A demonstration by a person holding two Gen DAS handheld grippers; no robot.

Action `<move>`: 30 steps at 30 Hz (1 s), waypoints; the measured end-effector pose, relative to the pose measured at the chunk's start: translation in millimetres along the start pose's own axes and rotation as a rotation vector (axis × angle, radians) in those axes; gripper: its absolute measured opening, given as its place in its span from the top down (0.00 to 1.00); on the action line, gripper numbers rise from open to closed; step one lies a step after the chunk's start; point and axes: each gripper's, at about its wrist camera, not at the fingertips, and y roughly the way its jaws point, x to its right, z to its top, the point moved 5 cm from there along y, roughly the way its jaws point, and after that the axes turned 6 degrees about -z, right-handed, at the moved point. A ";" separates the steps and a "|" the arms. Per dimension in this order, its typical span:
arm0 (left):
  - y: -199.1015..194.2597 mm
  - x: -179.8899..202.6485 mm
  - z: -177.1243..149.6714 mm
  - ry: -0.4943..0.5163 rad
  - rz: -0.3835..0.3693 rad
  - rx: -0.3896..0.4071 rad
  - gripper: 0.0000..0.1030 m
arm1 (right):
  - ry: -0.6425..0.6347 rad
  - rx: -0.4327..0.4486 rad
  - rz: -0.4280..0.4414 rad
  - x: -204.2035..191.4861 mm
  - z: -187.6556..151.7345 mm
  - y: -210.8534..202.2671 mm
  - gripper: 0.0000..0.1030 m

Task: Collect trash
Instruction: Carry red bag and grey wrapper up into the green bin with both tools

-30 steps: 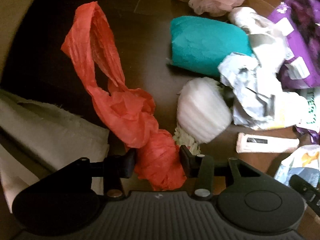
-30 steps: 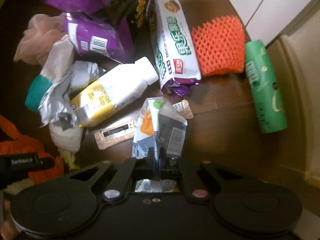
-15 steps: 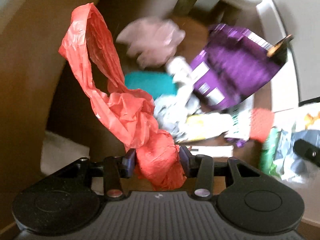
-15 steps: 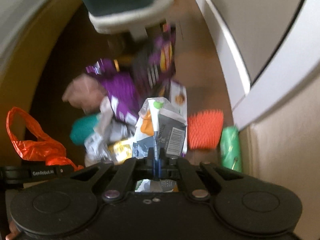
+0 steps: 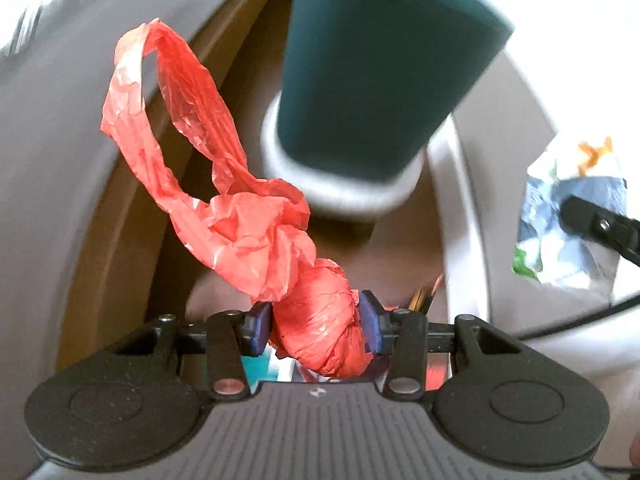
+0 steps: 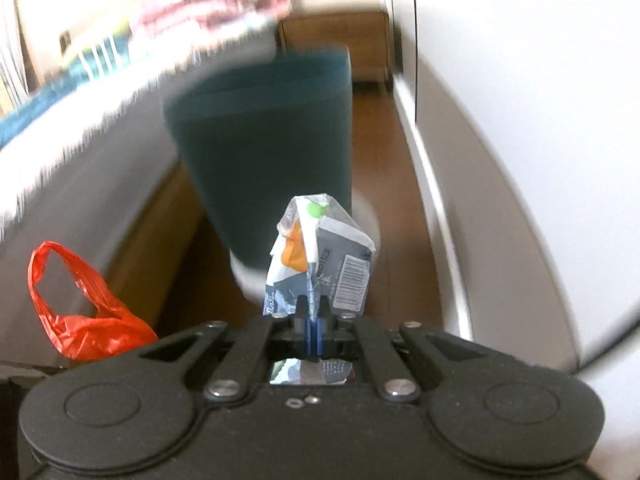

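Your left gripper (image 5: 316, 330) is clamped on a red bag (image 5: 320, 332): the blue pads (image 5: 256, 326) stand partly apart and press the knotted, bunched end from both sides, so the jaws are closed as far as the wad lets them. From that knot the rest of the bag rises toward 11 o'clock in the left wrist view, ending in a loose open handle loop. Ahead of it, from 12 to 1 o'clock, stands a teal bin (image 5: 376, 68) with a pale base, blurred. At 3 o'clock in the same view you can see the carton (image 5: 560, 208) and a black finger of your right gripper across it. Your right gripper (image 6: 314, 326) has its jaws pressed almost fully together, pinching the flattened carton (image 6: 320, 256) by its lower edge; the carton sticks up from the pads toward 12 o'clock, with its barcode panel on the right and a green cap near the top. A scrap of it also shows below the pads, inside the gripper frame. In the right wrist view the bin (image 6: 264, 148) is straight ahead behind the carton, and the bag (image 6: 80, 316) hangs at 9 o'clock. The wood floor (image 6: 372, 148) runs past the bin at 1 o'clock, beside a white wall (image 6: 520, 120) at 2 o'clock.
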 end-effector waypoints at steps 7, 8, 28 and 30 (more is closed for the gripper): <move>-56.0 24.9 123.6 0.092 -0.062 0.199 0.57 | -0.036 0.162 0.036 -9.5 95.6 0.9 0.98; -61.9 27.0 137.8 0.101 -0.068 0.221 0.57 | -0.052 0.176 0.039 -11.8 107.1 4.8 0.98; 37.8 44.5 256.6 0.248 -0.017 0.149 0.57 | -0.228 0.037 -0.004 -48.2 144.6 126.6 0.98; 45.2 42.8 250.0 0.265 0.002 0.127 0.57 | -0.239 0.019 -0.009 -50.6 142.4 131.7 0.95</move>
